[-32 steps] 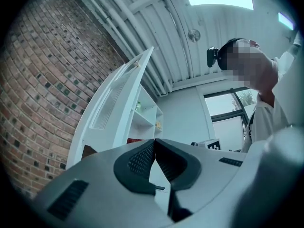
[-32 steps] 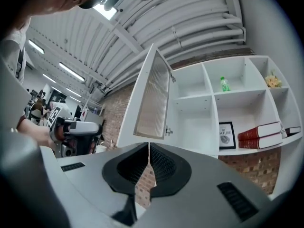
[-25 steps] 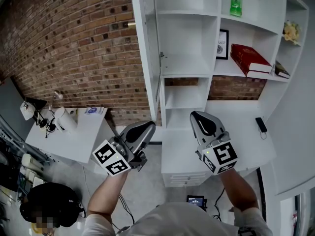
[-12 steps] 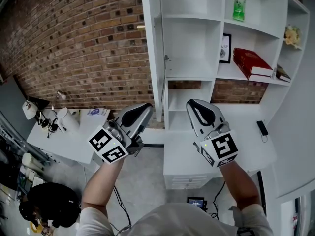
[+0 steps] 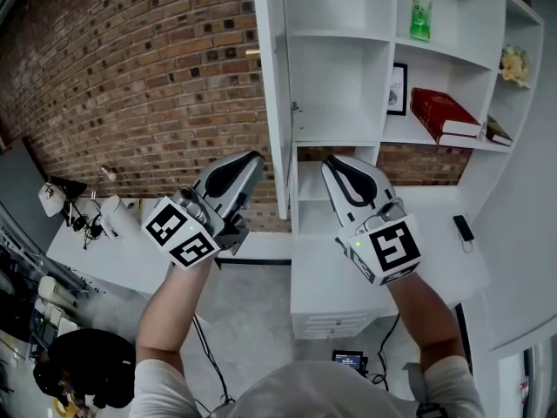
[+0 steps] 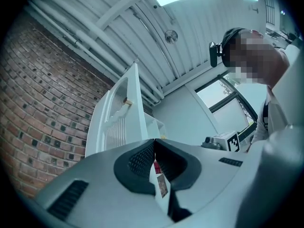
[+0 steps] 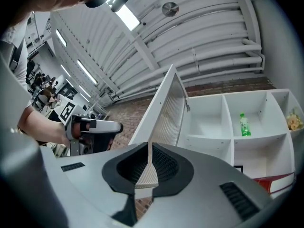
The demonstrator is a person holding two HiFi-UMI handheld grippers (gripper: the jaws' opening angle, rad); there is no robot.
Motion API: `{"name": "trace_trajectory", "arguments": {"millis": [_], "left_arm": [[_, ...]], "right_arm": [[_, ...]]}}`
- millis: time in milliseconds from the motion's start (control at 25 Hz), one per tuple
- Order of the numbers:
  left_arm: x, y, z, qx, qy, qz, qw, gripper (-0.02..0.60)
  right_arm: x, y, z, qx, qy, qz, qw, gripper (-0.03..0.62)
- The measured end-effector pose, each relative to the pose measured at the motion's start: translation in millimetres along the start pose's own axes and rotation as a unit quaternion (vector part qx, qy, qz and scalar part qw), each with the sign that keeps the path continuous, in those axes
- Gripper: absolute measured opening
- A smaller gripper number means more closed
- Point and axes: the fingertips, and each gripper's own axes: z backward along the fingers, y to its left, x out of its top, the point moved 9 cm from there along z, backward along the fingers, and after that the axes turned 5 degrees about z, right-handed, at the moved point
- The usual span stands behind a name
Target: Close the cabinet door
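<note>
The cabinet door (image 5: pixel 271 94) stands open and edge-on in the upper middle of the head view, swung out from the white shelving unit (image 5: pixel 383 37) towards the brick wall (image 5: pixel 130 77). Its lower end comes down between the two claws. The left claw (image 5: pixel 255 157) is just left of it and the right claw (image 5: pixel 329 164) just right, neither touching it. Both claws are closed with nothing in them.

The left gripper view looks over its closed claw (image 6: pixel 154 141) at the door (image 6: pixel 135 113) from the wall side, where a small knob (image 6: pixel 127 101) sticks out. The right gripper view has its closed claw (image 7: pixel 150 145) below the door (image 7: pixel 168 110), seen from the shelf side. Only this view and the head view show the green bottle (image 7: pixel 244 125) on its shelf.
</note>
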Motion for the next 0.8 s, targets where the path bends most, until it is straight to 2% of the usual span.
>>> {"name": "trace_trajectory", "arguments": {"millis": [320,800], "left_arm": [[39,20,-21,0.000,-0.021,-0.027,0.9994,0.009],[75,39,-47,-0.025,-0.037,-0.047,0.9979,0.011]], "right_arm": [[32,-1,-24,0.002,-0.027,0.040,0.999,0.031],[49,-6,-46,-0.017,-0.039,0.067,0.997,0.032]]}}
